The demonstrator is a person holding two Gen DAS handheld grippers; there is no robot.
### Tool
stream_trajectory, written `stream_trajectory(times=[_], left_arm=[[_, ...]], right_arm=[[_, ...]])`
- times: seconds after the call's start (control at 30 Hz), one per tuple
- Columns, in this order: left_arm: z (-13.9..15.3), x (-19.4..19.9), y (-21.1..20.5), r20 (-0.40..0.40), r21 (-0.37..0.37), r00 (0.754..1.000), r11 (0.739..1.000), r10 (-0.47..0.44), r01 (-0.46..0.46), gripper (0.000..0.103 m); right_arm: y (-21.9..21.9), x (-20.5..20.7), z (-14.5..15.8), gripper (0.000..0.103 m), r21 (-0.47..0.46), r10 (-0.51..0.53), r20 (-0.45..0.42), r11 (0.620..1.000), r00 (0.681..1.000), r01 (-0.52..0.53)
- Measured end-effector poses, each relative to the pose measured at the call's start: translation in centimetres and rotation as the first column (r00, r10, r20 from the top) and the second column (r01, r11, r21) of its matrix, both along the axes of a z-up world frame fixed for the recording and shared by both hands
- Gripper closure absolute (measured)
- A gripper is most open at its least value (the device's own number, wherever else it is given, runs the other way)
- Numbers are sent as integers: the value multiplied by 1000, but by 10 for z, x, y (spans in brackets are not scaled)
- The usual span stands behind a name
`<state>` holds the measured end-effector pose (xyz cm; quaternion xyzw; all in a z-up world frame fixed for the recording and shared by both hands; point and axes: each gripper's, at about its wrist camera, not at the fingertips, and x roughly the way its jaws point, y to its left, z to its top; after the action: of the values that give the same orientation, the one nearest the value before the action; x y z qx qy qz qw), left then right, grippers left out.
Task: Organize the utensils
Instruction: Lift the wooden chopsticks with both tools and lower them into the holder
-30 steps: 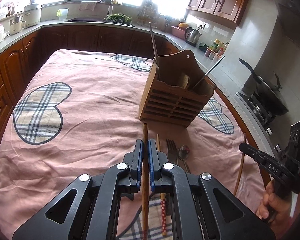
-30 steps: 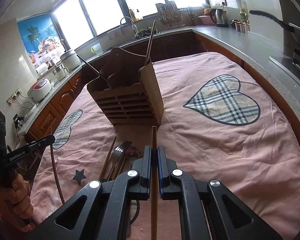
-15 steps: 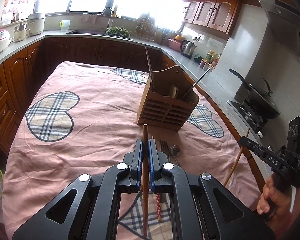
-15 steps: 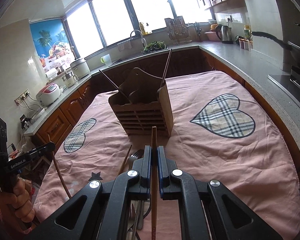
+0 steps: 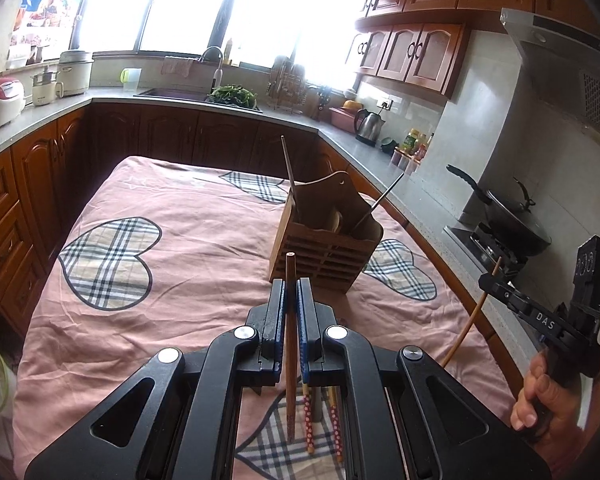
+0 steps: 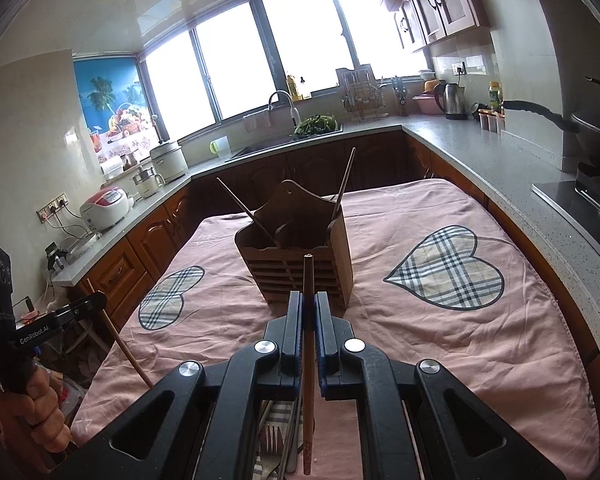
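From the left wrist view, the left hand-held gripper (image 5: 291,292) is seen clamped on a wooden chopstick (image 5: 290,344), whose tip pokes out just past the blue pads and points toward the wooden utensil holder (image 5: 326,250). The holder is stood upright on the pink cloth (image 5: 172,280) covering the bench, and two thin utensils are seen leaning out of its compartments. Below the gripper, red dotted chopsticks (image 5: 309,420) are left lying on the cloth. At the right edge, the right hand-held gripper (image 5: 494,282) is held by a hand (image 5: 540,396), closed on a second chopstick (image 5: 470,320) that slants down.

From the right wrist view, the right hand-held gripper (image 6: 309,300) is shown pinched tight on its chopstick (image 6: 308,360), lined up toward the utensil holder (image 6: 300,252) just ahead. A fork (image 6: 274,440) and other cutlery are glimpsed on the cloth beneath. At the left edge, the left hand-held gripper (image 6: 98,301) is carried by a hand (image 6: 40,408), its chopstick (image 6: 128,350) angled downward.
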<state>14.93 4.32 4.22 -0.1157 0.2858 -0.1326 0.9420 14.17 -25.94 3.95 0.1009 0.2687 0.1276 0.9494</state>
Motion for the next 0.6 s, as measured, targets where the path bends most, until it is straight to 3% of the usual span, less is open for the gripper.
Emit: stream_trajectory(times=[0.6], left_arm=[[30,23,6,139,-100,989,995,42,-28,98]], right_arm=[[-6,24,16,98,62,-47,123,997,991,40]])
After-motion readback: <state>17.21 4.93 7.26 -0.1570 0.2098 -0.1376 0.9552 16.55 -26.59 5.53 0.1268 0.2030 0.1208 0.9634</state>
